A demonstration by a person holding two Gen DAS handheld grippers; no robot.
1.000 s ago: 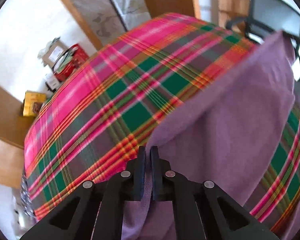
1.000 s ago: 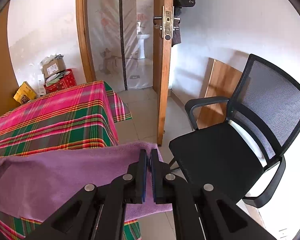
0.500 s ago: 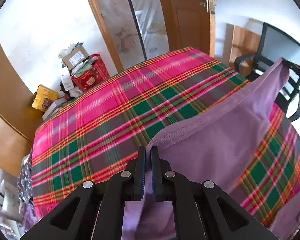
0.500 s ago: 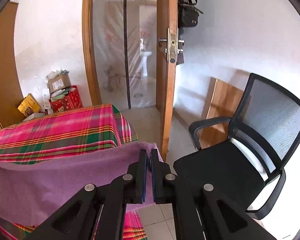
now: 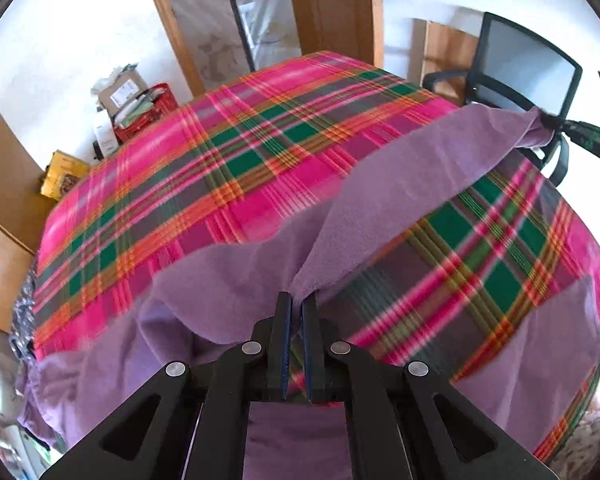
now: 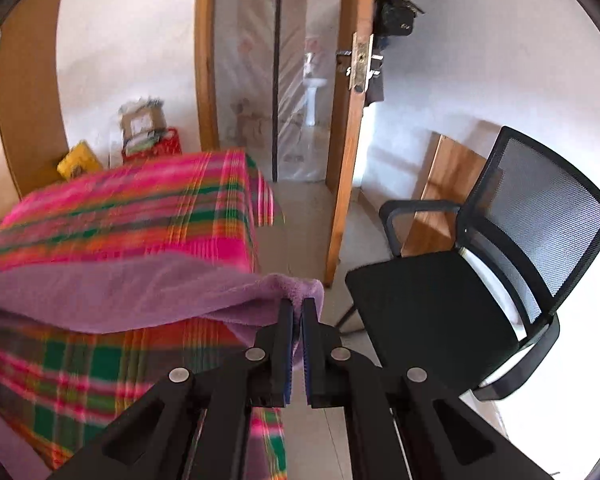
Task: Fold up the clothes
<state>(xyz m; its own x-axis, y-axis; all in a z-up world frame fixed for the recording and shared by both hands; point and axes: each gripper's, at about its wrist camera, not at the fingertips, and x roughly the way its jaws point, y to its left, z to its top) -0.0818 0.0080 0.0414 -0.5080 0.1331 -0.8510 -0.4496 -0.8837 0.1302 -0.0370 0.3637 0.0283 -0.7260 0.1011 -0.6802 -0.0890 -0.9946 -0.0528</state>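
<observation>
A purple cloth hangs stretched in the air above a table covered with a pink and green plaid cloth. My left gripper is shut on one corner of the purple cloth. My right gripper is shut on the other corner of the purple cloth; it also shows at the right edge of the left wrist view as the right gripper. More purple fabric lies over the near edge of the table below the lifted strip.
A black mesh office chair stands right of the table. Behind it leans a wooden board. An open wooden door and a doorway lie beyond. Boxes and a red basket sit by the far wall.
Both grippers drew back toward the near side of the table with the purple cloth. More plaid cloth now shows, and the purple cloth hangs as a narrower, tighter band.
</observation>
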